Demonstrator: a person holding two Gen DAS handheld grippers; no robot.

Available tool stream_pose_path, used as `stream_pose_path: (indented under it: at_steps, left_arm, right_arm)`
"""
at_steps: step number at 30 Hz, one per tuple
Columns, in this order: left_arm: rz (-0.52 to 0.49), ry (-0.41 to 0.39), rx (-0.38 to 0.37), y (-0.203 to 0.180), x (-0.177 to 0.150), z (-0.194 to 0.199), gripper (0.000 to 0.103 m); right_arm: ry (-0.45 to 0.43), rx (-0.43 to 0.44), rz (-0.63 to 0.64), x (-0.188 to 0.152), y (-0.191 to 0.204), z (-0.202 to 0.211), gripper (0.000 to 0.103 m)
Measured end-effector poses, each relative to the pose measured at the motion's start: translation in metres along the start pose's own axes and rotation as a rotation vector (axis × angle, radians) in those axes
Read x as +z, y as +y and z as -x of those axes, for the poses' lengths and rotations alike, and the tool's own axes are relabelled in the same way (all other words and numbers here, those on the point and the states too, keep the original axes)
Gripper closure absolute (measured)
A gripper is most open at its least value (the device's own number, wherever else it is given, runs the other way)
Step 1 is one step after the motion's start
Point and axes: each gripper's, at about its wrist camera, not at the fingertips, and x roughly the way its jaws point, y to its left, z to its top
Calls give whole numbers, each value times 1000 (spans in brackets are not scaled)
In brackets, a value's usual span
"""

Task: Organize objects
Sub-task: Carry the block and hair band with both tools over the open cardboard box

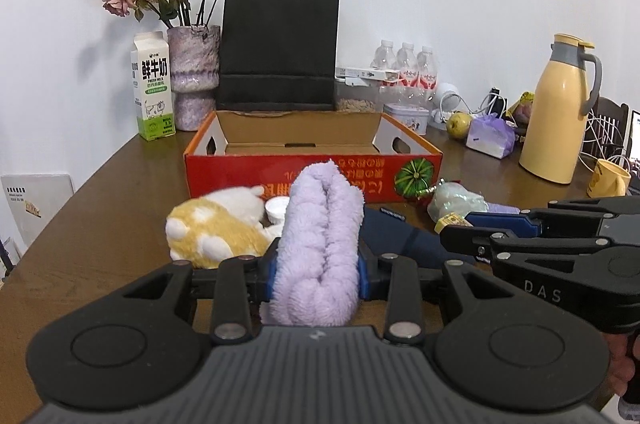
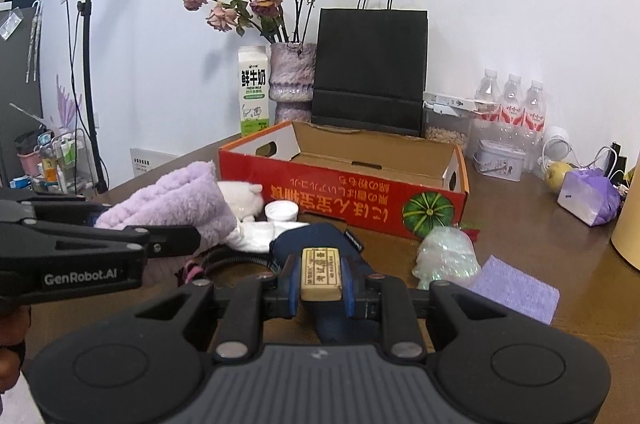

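Observation:
My left gripper (image 1: 319,260) is shut on a folded fluffy lilac towel (image 1: 322,236) and holds it above the table, short of the open red cardboard box (image 1: 312,178). The towel also shows in the right wrist view (image 2: 176,202). My right gripper (image 2: 321,274) is shut on a small cream bar with printed label (image 2: 321,270), above a dark blue cloth (image 2: 320,244). The red box (image 2: 352,200) stands just beyond. A yellow-and-white plush toy (image 1: 216,228) and a white cap (image 1: 277,209) lie in front of the box.
A black paper bag (image 1: 278,50), milk carton (image 1: 152,86) and vase of dried roses (image 1: 194,76) stand behind the box. A yellow thermos (image 1: 558,112), yellow mug (image 1: 608,178), water bottles (image 1: 406,64) and an apple (image 1: 459,125) are at right. An iridescent wrapped thing (image 2: 446,258) and lilac cloth (image 2: 516,288) lie nearby.

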Motion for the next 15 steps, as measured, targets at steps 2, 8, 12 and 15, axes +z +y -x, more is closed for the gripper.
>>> stream_pose_path:
  at_steps: [2, 8, 12, 15]
  left_arm:
    - [0, -2, 0, 2, 4, -2, 68]
    - [0, -9, 2, 8, 17, -9, 68]
    - [3, -29, 2, 11, 26, -13, 68]
    - [8, -33, 7, 13, 32, -17, 68]
  right_arm:
    - [-4, -4, -3, 4, 1, -3, 83]
    - [-17, -18, -10, 15, 2, -14, 83]
    - [-23, -26, -10, 22, 3, -24, 83]
    - [-27, -27, -12, 27, 3, -31, 83]
